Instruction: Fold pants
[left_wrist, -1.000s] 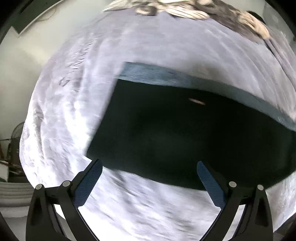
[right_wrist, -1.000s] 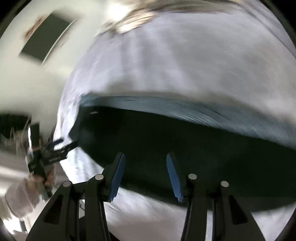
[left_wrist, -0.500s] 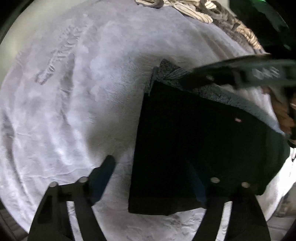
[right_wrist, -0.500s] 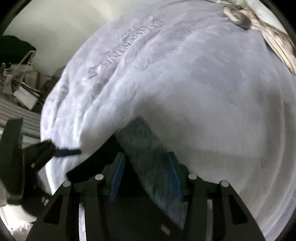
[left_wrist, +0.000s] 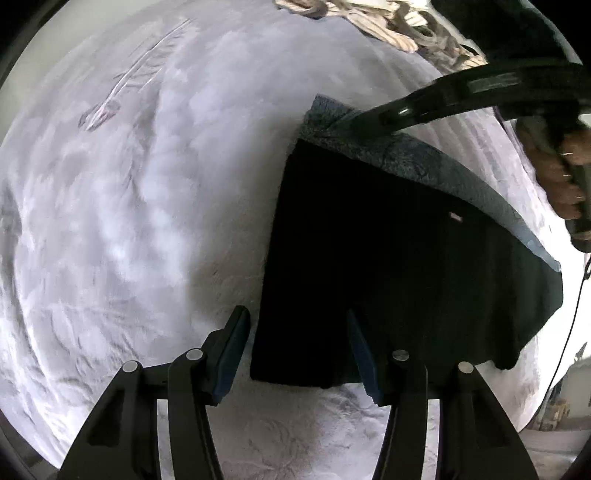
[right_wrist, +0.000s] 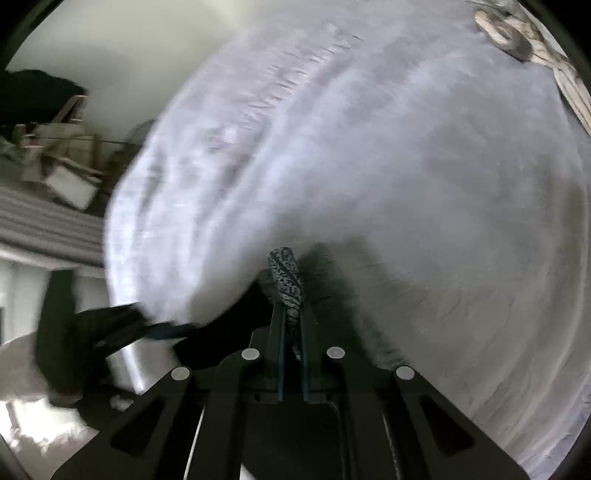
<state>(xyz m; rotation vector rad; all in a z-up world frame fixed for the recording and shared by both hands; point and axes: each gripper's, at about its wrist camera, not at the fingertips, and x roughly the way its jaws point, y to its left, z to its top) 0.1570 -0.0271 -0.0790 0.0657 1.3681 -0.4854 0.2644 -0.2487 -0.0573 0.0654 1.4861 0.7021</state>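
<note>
A: What changed?
B: Right tool (right_wrist: 291, 332) has clamped the pants (left_wrist: 388, 258) at the grey waistband corner; it was apart before. Left tool (left_wrist: 299, 350) narrowed, still gaping, over the near corner.
A: Count?
B: One pants, on the bed (left_wrist: 147, 221). Two tools.

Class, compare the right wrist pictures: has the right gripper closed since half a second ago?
Yes. The right gripper has shut on the pants; its pads, earlier spread apart, now pinch the speckled waistband edge above the grey blanket.
</note>
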